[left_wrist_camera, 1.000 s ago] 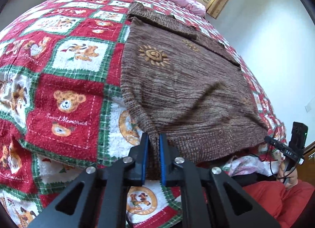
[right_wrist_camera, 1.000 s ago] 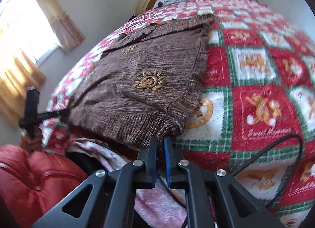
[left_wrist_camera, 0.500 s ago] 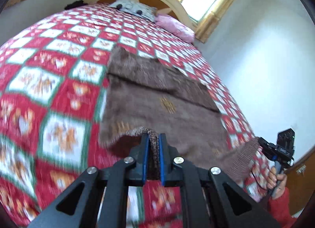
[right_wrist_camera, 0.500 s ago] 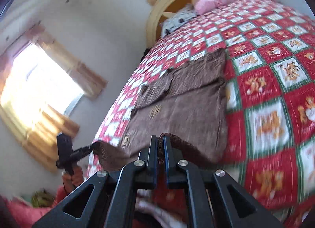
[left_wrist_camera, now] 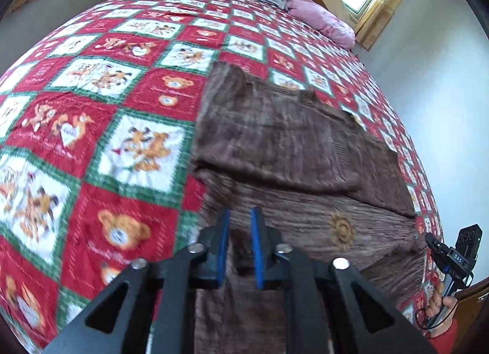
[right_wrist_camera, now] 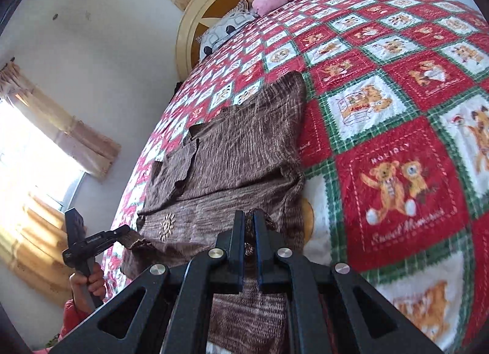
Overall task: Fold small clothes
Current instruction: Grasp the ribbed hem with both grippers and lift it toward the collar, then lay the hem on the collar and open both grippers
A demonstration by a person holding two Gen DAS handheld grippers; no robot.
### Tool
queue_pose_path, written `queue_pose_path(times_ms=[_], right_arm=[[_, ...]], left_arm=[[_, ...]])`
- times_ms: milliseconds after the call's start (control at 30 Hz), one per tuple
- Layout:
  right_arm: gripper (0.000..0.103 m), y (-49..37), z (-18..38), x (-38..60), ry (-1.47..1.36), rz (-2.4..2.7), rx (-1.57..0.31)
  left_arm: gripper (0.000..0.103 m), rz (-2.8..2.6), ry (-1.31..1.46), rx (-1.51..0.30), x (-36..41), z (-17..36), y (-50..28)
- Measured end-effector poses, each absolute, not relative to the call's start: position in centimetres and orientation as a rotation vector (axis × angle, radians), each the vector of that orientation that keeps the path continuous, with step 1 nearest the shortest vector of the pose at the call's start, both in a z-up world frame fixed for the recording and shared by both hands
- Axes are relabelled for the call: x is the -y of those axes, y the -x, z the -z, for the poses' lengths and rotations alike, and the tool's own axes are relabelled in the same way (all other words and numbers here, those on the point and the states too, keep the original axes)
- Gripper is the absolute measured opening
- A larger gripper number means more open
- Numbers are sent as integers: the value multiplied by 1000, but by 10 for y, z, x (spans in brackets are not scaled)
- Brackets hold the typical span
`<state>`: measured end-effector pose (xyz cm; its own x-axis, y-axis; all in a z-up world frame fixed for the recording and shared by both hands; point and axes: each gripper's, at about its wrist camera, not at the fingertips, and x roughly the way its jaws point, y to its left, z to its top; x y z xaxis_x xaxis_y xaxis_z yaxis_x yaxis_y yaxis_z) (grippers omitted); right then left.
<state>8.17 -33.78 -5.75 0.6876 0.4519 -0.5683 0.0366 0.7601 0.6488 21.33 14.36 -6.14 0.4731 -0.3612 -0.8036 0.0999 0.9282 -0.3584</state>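
A brown knitted sweater with small sun motifs [left_wrist_camera: 293, 146] lies on a bed covered by a red, green and white teddy-bear patchwork quilt [left_wrist_camera: 101, 115], its lower part doubled up over the body near the bed's foot. The left tongs [left_wrist_camera: 239, 225] are opening, their blue pads parted with the hem's fold between them. The right tongs [right_wrist_camera: 249, 225] are clenched on the sweater's hem at the other corner.
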Motion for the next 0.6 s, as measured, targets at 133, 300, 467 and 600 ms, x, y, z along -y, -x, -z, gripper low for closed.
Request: queue_pose_path(times_ms=[133,300,467,600], right_arm=[[8,-72,51,345,-725,-278,-748],[51,-48,41,349,-724,-240,-653],[57,-37,37,328,-653,-244,-630],[57,-30,30,310,-559,-225,-610]], left_arm=[[71,285,313,-949,-181,46,-206],[71,356,101,-846,-188,30,-180],[71,466,-105,-788,-153,31,-171],[71,516,-119,-810,-127,45,-190]])
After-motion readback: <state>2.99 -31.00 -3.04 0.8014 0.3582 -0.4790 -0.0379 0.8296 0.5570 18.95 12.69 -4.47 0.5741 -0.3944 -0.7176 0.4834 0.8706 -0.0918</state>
